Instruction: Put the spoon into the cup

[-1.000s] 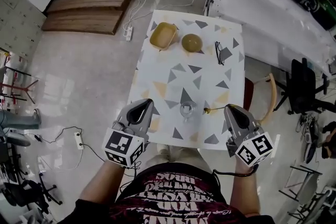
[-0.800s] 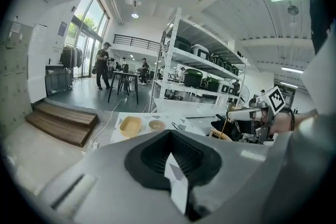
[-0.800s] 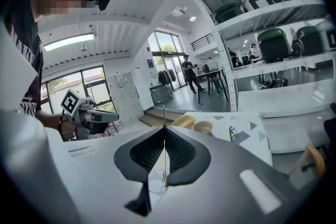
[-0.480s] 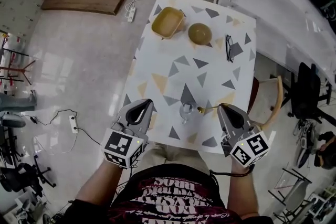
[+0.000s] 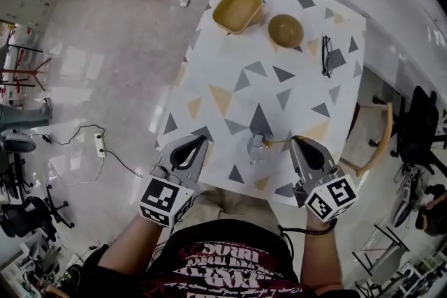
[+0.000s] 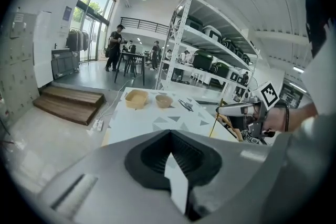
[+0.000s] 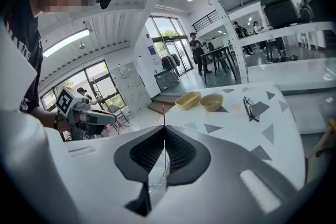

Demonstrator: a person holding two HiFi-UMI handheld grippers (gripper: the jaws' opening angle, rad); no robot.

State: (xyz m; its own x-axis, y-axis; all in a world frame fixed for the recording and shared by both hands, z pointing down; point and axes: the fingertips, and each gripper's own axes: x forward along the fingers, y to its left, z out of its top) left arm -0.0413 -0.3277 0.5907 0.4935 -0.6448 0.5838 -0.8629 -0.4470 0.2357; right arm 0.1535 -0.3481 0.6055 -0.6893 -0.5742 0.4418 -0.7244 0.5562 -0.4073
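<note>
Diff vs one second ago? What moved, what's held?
The right gripper, shut on the spoon throughout, has brought it leftward in the head view: its free end is now nearly at the rim of the cup, not inside. Nothing grabbed or released. The left gripper stays shut and empty; cup, yellow dish, bowl and glasses unmoved.

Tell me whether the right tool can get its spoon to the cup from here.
Probably yes. The right tool is shut on the spoon, whose far end lies close beside the clear cup. Nothing stands between them, and the left tool sits off on the cup's other side.
</note>
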